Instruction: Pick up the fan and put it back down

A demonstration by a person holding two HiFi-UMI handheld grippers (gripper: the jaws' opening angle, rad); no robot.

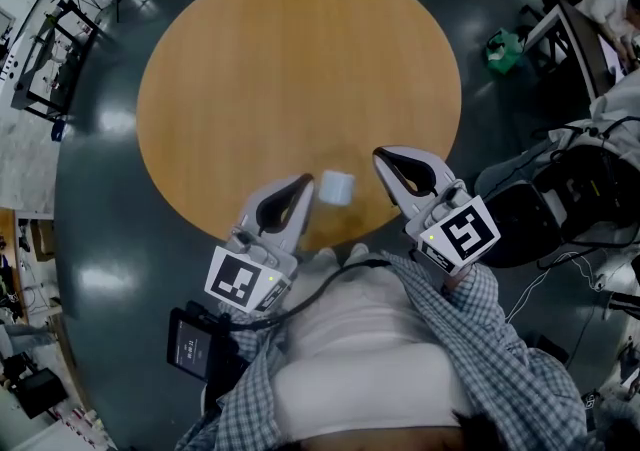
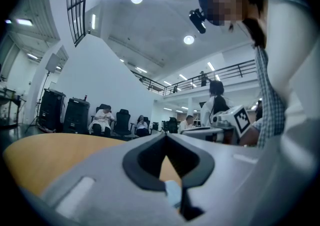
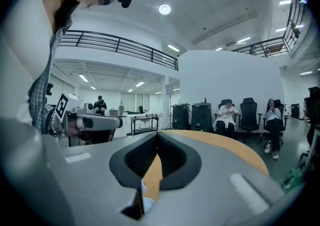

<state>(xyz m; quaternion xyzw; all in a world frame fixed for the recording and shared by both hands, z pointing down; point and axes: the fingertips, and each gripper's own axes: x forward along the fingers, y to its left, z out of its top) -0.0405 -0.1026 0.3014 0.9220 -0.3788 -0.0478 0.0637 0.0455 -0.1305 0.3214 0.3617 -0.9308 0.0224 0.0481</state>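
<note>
Round orange-brown wooden table (image 1: 300, 59) on a dark glossy floor. The small pale, boxy fan (image 1: 336, 187) sits on the table's near edge, resting on the wood between the two grippers and touching neither.

Fan from the head view: nearly square outline, no clear long axis. Its front is too small and blurred to tell which way it faces.

Left gripper (image 1: 305, 180) is just beside the fan on its left, held level. Its jaw tips are pressed together in the left gripper view (image 2: 165, 136), with nothing between them.

Right gripper (image 1: 380, 154) is just right of the fan and a little farther onto the table. Its jaws are likewise clenched tip to tip (image 3: 157, 134) and empty.

Both grey grippers angle inward toward each other.
</note>
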